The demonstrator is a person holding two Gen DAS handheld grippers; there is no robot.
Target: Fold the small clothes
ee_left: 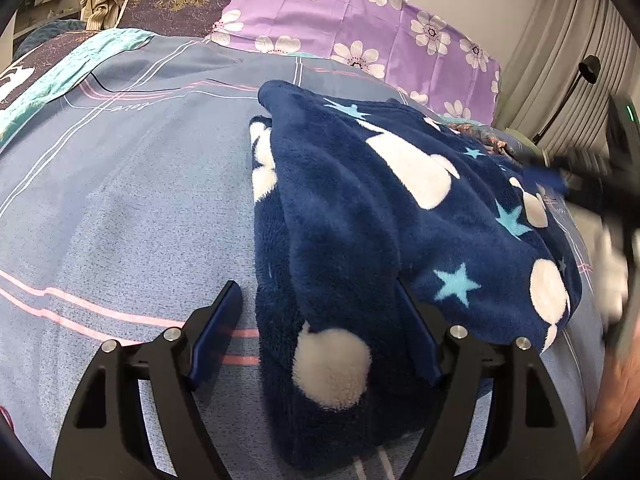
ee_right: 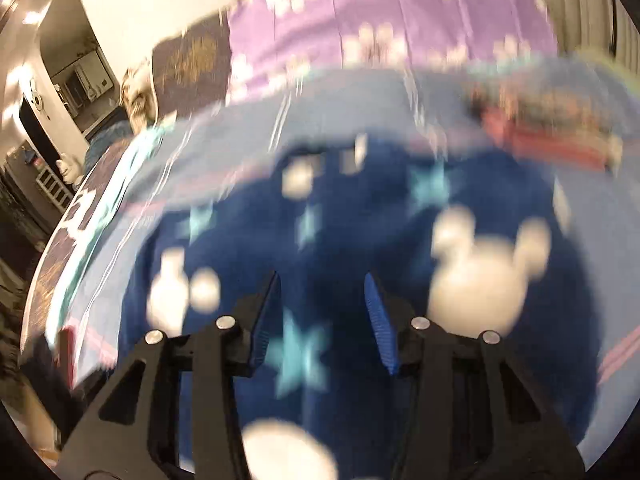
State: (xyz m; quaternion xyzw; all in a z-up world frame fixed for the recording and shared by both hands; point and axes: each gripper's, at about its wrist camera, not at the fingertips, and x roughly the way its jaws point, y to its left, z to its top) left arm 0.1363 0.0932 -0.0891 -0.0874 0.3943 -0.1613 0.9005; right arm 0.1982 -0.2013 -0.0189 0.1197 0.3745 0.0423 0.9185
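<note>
A navy fleece garment [ee_left: 360,208] with white mouse-head shapes and light blue stars lies bunched on the bed, one layer folded over another. My left gripper [ee_left: 316,286] stands open astride the garment's near end. Its right finger lies against the fleece, and its left finger [ee_left: 224,312] is clear of the fleece, over the sheet. The right wrist view is blurred. There my right gripper [ee_right: 322,278] hangs open over the same garment [ee_right: 320,240], with nothing caught between its blue pads. In the left wrist view the right gripper shows as a dark blur [ee_left: 580,176] at the garment's far right edge.
The bed carries a grey-blue sheet [ee_left: 140,200] with pink and white lines. A purple flowered pillow [ee_left: 360,20] lies at the head. A reddish patterned cloth [ee_right: 552,132] sits beyond the garment at the right. Curtains [ee_left: 560,60] hang at the far right.
</note>
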